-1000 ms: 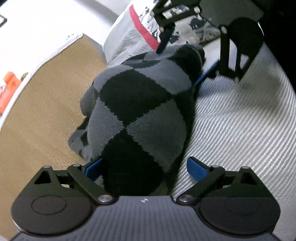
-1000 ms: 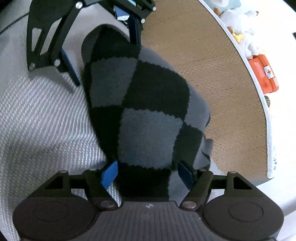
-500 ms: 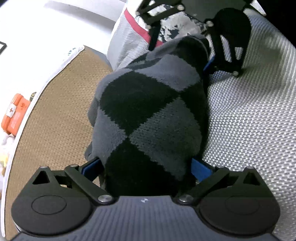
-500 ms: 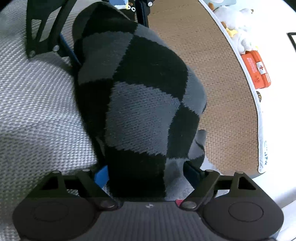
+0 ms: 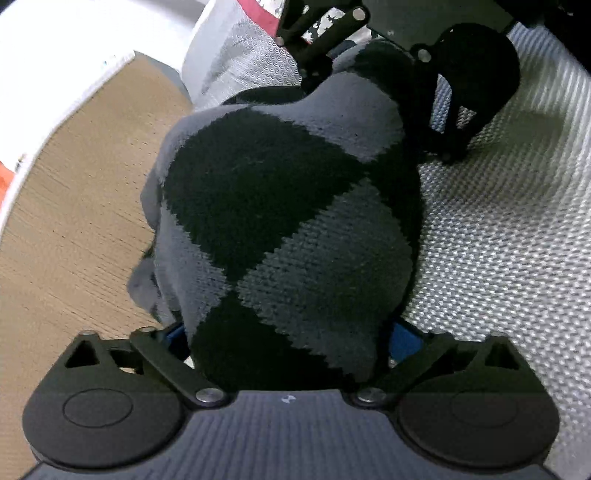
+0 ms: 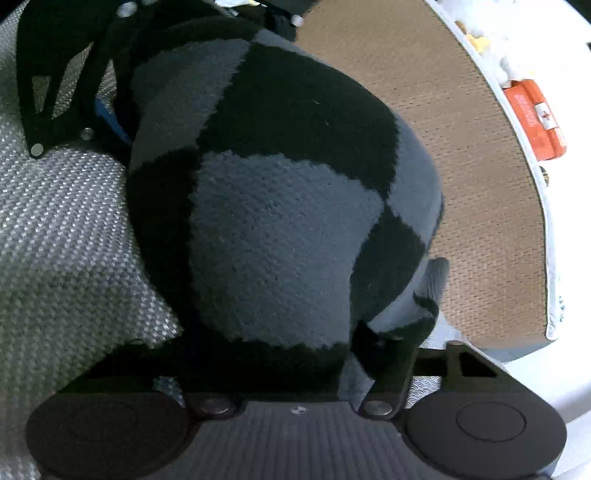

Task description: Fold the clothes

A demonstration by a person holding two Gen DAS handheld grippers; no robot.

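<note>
A black and grey checked knit garment (image 5: 288, 229) is bunched into a thick roll between my two grippers, which face each other. My left gripper (image 5: 288, 339) is shut on one end of it; its blue pads (image 5: 404, 338) press the knit from both sides. My right gripper (image 6: 280, 354) is shut on the other end (image 6: 273, 206), its fingertips buried under the fabric. Each gripper shows at the top of the other's view, the right one (image 5: 373, 70) and the left one (image 6: 103, 110). A loose grey cuff (image 6: 432, 291) hangs at the right.
The roll lies on a white woven bed cover (image 5: 498, 229) beside its edge. A tan woven mat (image 6: 480, 184) covers the floor below. A grey and white cloth with a red stripe (image 5: 258, 22) lies behind. An orange first-aid pouch (image 6: 535, 118) sits on the white floor.
Both grippers have closed on the ends of the garment and moved toward each other. The roll has bunched up higher and fills more of both views.
</note>
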